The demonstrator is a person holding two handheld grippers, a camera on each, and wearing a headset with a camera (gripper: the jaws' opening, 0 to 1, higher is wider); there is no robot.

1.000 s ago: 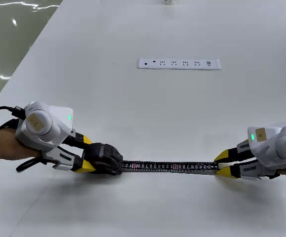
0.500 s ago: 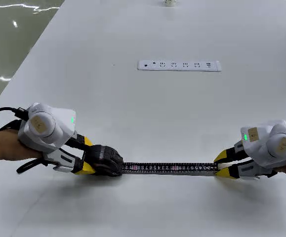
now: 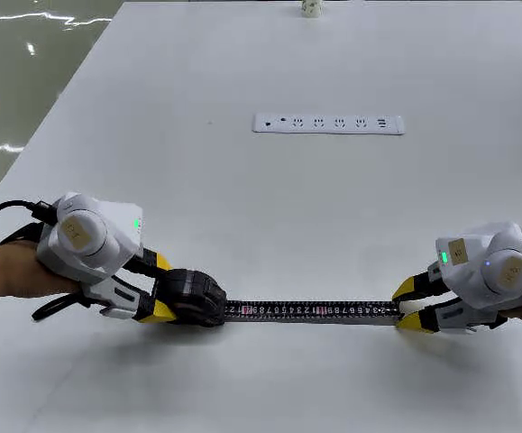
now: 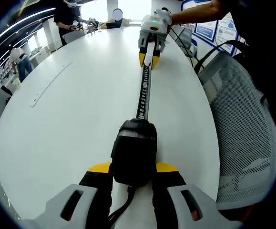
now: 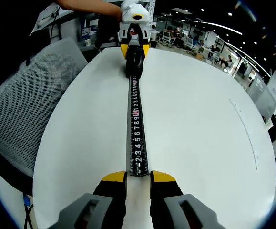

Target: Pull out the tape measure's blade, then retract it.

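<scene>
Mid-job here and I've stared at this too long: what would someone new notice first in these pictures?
The black numbered blade stretches flat across the near side of the white table. The left gripper clamps the black tape measure at one end, and the right gripper holds the blade's tip at the other. Farther back lies a white power strip.

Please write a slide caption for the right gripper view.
Right tool holds the end of the blade, stretched across the white table to the case in the left tool.
</scene>
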